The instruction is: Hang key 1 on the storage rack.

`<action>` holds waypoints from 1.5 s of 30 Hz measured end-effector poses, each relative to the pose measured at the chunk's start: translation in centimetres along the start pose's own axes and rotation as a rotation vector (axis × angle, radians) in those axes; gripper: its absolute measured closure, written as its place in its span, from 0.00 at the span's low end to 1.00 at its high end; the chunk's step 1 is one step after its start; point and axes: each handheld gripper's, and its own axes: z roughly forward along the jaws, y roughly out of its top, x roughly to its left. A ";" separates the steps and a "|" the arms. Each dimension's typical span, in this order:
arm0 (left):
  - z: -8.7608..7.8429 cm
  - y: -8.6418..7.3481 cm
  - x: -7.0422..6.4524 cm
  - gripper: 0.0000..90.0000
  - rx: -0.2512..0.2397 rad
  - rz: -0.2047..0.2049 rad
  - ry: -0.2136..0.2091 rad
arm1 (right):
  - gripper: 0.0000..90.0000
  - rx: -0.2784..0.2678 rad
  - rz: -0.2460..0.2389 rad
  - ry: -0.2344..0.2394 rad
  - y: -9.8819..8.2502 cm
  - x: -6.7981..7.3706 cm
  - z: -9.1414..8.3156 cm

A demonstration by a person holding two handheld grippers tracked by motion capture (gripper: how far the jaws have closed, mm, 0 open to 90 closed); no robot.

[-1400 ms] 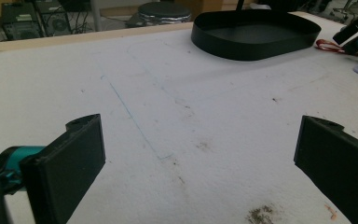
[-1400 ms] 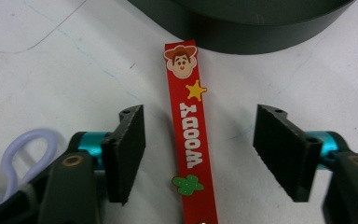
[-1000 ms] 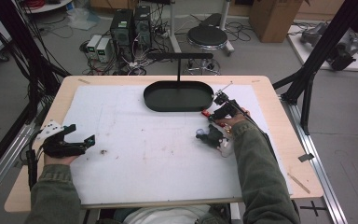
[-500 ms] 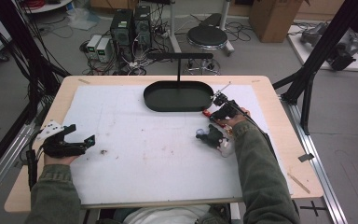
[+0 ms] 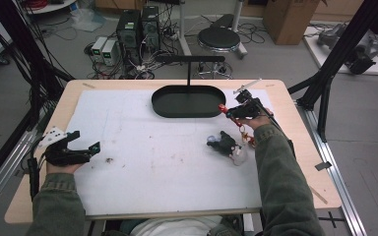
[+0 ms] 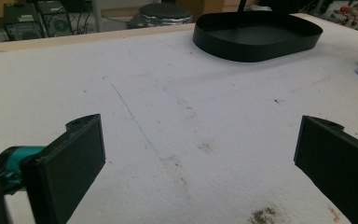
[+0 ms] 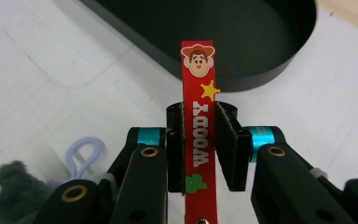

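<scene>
One red strap (image 7: 197,126), printed with a cowboy face, a yellow star and the word WOODY, is sitting clamped between the pads of my right gripper (image 7: 199,140), its printed end sticking out past the jaw tips. Just beyond those tips, the black oval tray (image 7: 242,42) is lying on the white mat (image 7: 51,70). Back beside my right jaw arms, a dark fuzzy keychain (image 7: 14,186) with a pale loop is resting. My left gripper (image 6: 200,154) is hovering wide open over bare mat, gripping nothing.
</scene>
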 end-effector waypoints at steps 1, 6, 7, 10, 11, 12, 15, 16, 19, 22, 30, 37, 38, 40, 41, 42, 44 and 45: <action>0.0 0.0 0.0 0.03 0.000 0.000 0.000 | 0.83 -0.012 0.002 -0.007 0.1 0.0 -0.3; 0.1 0.0 0.0 0.03 -0.003 -0.001 0.000 | 0.83 -0.050 -0.001 -0.015 0.4 -0.1 -1.4; 0.1 0.0 0.0 0.03 -0.003 -0.001 0.000 | 0.83 -0.055 0.000 -0.021 0.6 0.0 -1.6; 0.1 0.0 0.0 0.03 -0.003 -0.003 -0.001 | 0.83 -0.079 -0.009 -0.026 1.4 0.1 -2.3; 0.1 0.0 0.0 0.03 -0.002 -0.002 -0.001 | 0.83 -0.087 -0.014 -0.029 1.6 0.2 -2.5; 0.1 0.0 0.0 0.03 0.000 0.001 0.000 | 0.83 -0.094 -0.018 -0.032 1.9 0.3 -2.6; 0.1 -0.1 0.0 0.03 0.003 0.000 -0.001 | 0.83 -0.108 -0.029 -0.041 2.7 0.5 -3.1; 0.1 -0.1 0.0 0.03 0.006 0.003 -0.002 | 0.83 -0.108 -0.032 -0.045 2.9 0.5 -3.2; 0.1 -0.1 0.0 0.03 0.006 0.002 -0.002 | 0.83 -0.134 -0.029 -0.051 3.5 0.5 -3.7; 0.1 -0.1 0.0 0.03 0.004 0.001 -0.002 | 0.83 -0.156 -0.032 -0.058 3.9 0.5 -4.1; 0.3 -0.1 -0.1 0.03 0.005 0.003 -0.004 | 0.83 -0.199 -0.030 -0.069 4.9 0.4 -5.5; 0.3 -0.1 -0.1 0.03 0.005 0.001 -0.001 | 0.83 -0.220 -0.022 -0.064 5.9 0.3 -6.2; 0.3 -0.1 -0.1 0.03 0.006 0.001 -0.001 | 0.83 -0.219 -0.028 -0.066 6.2 0.4 -6.3; 0.3 -0.1 -0.1 0.03 0.006 0.001 -0.001 | 0.83 -0.232 -0.033 -0.064 6.8 0.4 -6.6; 0.3 -0.1 -0.1 0.03 0.006 0.002 -0.003 | 0.83 -0.233 -0.031 -0.061 6.9 0.5 -6.7; 0.3 -0.1 -0.1 0.03 0.008 0.004 -0.003 | 0.83 -0.244 -0.035 -0.061 7.2 0.4 -6.9; 0.3 -0.1 -0.1 0.03 0.011 0.006 -0.003 | 0.83 -0.242 -0.044 -0.063 7.7 0.4 -7.0; 0.3 -0.2 -0.1 0.03 0.010 0.005 -0.004 | 0.83 -0.246 -0.050 -0.061 7.9 0.5 -7.1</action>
